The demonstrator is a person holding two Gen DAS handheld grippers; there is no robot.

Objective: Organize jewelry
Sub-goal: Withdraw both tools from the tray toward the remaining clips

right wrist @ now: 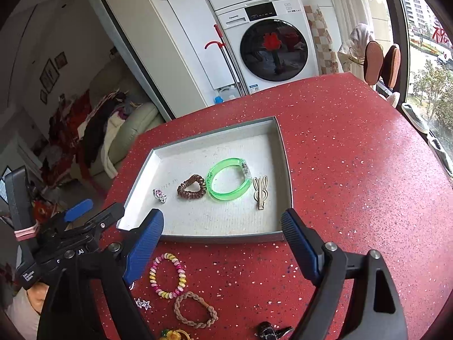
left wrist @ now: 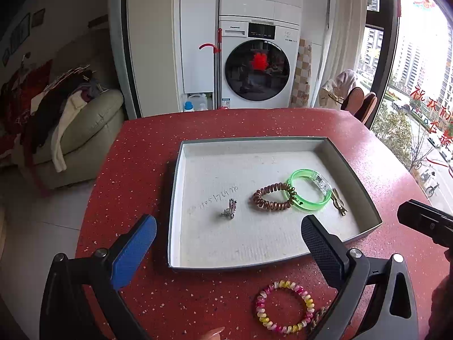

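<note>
A shallow white tray (left wrist: 254, 144) (right wrist: 158, 154) sits on the red table. In it lie a green bangle (left wrist: 309, 190) (right wrist: 230, 179), a brown coil hair tie (left wrist: 274, 200) (right wrist: 191, 190), a small silver earring (left wrist: 230, 208) (right wrist: 160, 195) and a rabbit-shaped clip (left wrist: 339, 201) (right wrist: 260, 189). In front of the tray lie a pink-yellow coil tie (left wrist: 284, 306) (right wrist: 168, 275), a braided brown band (right wrist: 195, 309), a star piece (right wrist: 143, 303), a yellow flower item (right wrist: 172, 335) and a dark clip (right wrist: 270, 331). My left gripper (left wrist: 229, 252) is open and empty above the tray's front edge. My right gripper (right wrist: 223, 243) is open and empty there too.
The red speckled table (left wrist: 136, 153) (right wrist: 354, 170) ends at the left towards a sofa with clothes (left wrist: 70, 119). A washing machine (left wrist: 257, 65) stands behind it. A window (left wrist: 419, 85) is at the right. The left gripper's body (right wrist: 56, 240) shows at the left of the right wrist view.
</note>
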